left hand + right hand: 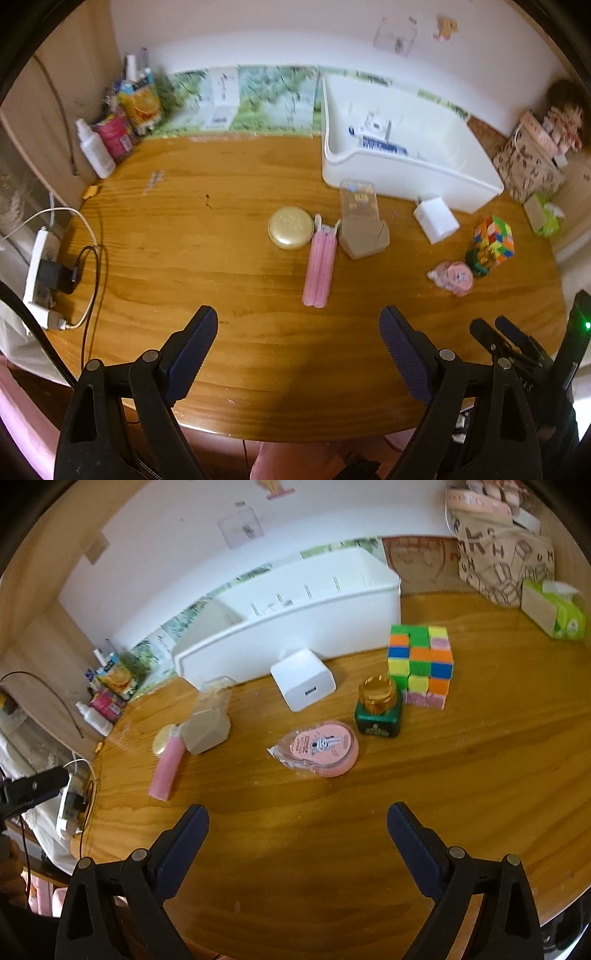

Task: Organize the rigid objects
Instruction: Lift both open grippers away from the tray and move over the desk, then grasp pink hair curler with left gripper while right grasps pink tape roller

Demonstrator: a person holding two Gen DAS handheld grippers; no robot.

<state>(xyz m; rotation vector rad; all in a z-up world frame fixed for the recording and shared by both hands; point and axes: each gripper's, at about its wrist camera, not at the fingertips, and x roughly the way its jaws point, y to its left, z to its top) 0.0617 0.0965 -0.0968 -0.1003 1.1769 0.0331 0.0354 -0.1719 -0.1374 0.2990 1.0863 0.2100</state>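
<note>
A white bin (402,166) (295,616) stands at the back of the wooden table (221,258). In front of it lie a gold round tin (291,228) (162,741), a pink pack (320,271) (167,766), a clear box (361,219) (208,720), a white charger (436,218) (303,684), a colour cube (495,240) (421,662), a green jar with a gold lid (378,709) and a pink round packet (453,277) (321,752). My left gripper (298,325) is open and empty near the table's front edge. My right gripper (297,819) is open and empty, short of the pink packet.
Bottles and packets (118,129) stand at the back left. A power strip with cables (44,273) lies at the left edge. A patterned bag (498,554) and a green tissue pack (554,609) sit at the back right. The right gripper shows in the left wrist view (502,328).
</note>
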